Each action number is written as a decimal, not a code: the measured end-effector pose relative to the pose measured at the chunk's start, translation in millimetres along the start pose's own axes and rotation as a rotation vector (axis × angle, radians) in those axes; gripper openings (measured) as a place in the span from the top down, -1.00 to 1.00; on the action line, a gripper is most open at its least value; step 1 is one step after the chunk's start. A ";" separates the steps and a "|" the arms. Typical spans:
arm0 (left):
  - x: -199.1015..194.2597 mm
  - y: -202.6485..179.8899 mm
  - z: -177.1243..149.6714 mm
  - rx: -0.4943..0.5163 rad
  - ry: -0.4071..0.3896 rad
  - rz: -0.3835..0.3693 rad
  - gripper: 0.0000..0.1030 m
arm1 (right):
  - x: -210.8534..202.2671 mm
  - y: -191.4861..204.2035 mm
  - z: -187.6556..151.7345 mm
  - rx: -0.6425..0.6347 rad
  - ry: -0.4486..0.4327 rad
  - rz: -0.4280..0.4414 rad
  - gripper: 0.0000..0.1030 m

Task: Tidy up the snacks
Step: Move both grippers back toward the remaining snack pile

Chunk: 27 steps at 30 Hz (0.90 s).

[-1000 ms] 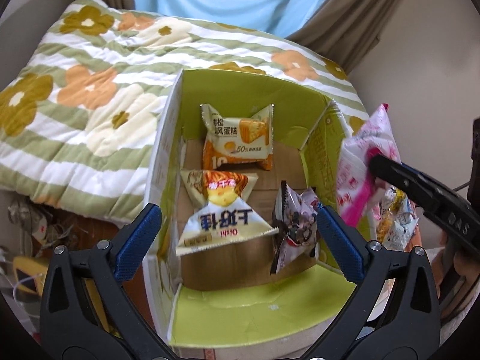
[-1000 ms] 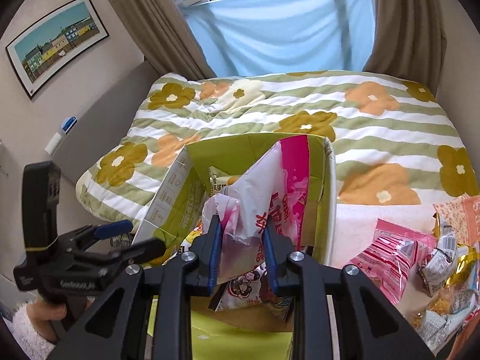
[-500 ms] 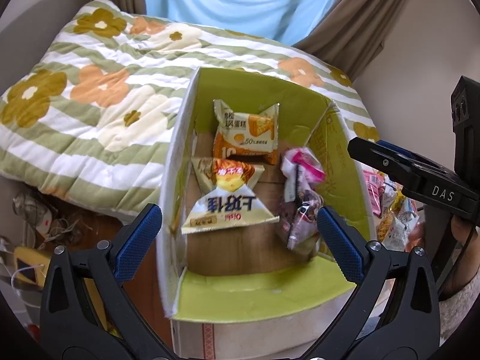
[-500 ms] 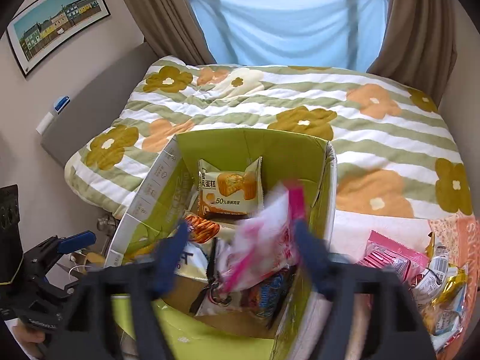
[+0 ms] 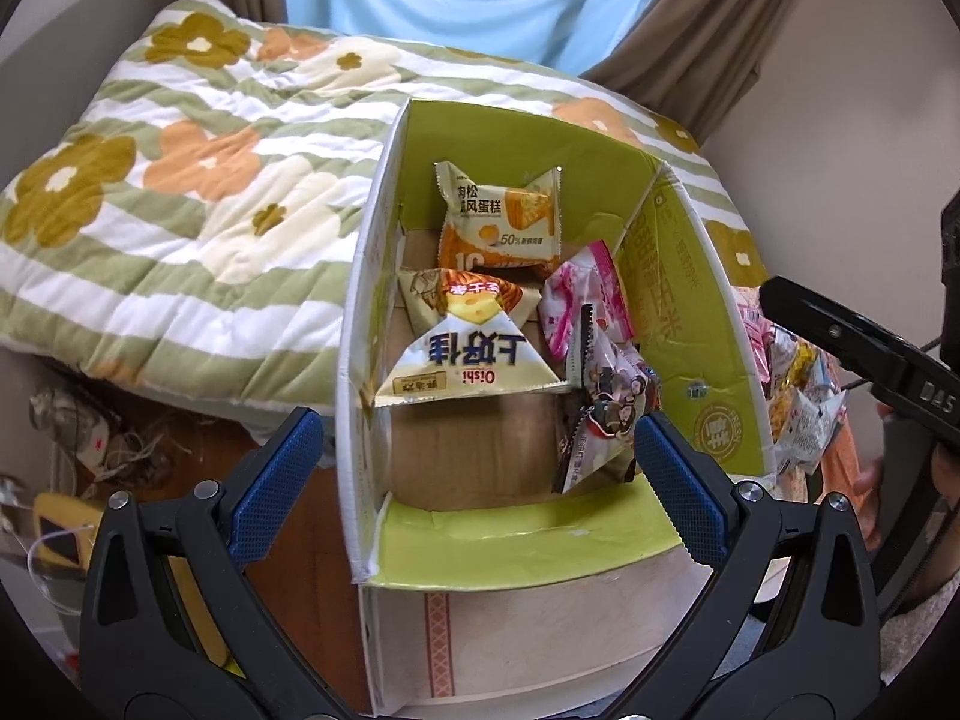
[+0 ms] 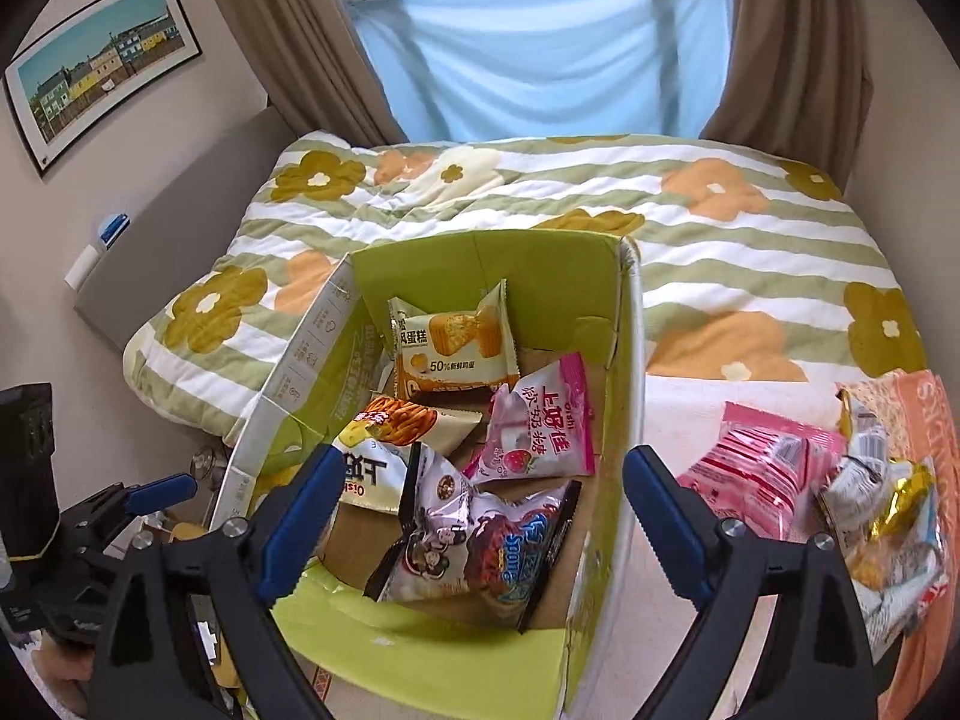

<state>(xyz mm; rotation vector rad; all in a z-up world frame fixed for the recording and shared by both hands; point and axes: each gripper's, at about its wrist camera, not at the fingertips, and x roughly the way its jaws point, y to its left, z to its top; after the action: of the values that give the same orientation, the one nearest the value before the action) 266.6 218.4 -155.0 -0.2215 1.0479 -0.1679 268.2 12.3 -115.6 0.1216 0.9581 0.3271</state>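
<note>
Both hand-held grippers, left (image 5: 480, 480) and right (image 6: 477, 516), gape wide and grasp nothing above the green-lined box (image 6: 627, 360). Pink snack bag (image 6: 540, 429) lies inside the box beside the cake packet (image 6: 453, 339) (more snacks (image 6: 840, 492) piled right, outside, on the table).

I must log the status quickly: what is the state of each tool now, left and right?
Left tool: open, holding nothing, above the box.
Right tool: open, holding nothing; the pink packet lies in the box.
</note>
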 end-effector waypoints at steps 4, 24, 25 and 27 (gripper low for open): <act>-1.8 -2.0 -1.3 0.014 -0.011 -0.020 -0.99 | -13.2 -0.3 -6.9 0.020 -0.026 -0.005 -0.79; 1.3 -153.4 -12.0 0.110 -0.043 -0.066 -0.99 | -91.9 -85.0 -42.5 0.053 -0.121 -0.014 -0.99; 3.1 -166.8 -13.7 0.117 -0.042 -0.074 -0.99 | -100.6 -96.6 -43.8 0.052 -0.118 -0.020 -0.99; 8.0 -195.1 -18.0 0.126 -0.034 -0.098 -0.99 | -116.7 -118.4 -47.2 0.046 -0.117 -0.037 -1.00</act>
<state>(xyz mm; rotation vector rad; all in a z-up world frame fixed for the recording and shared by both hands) 248.6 26.4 -119.6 -0.1614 0.9895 -0.3168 193.7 -139.6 -80.4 0.1633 0.8508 0.2609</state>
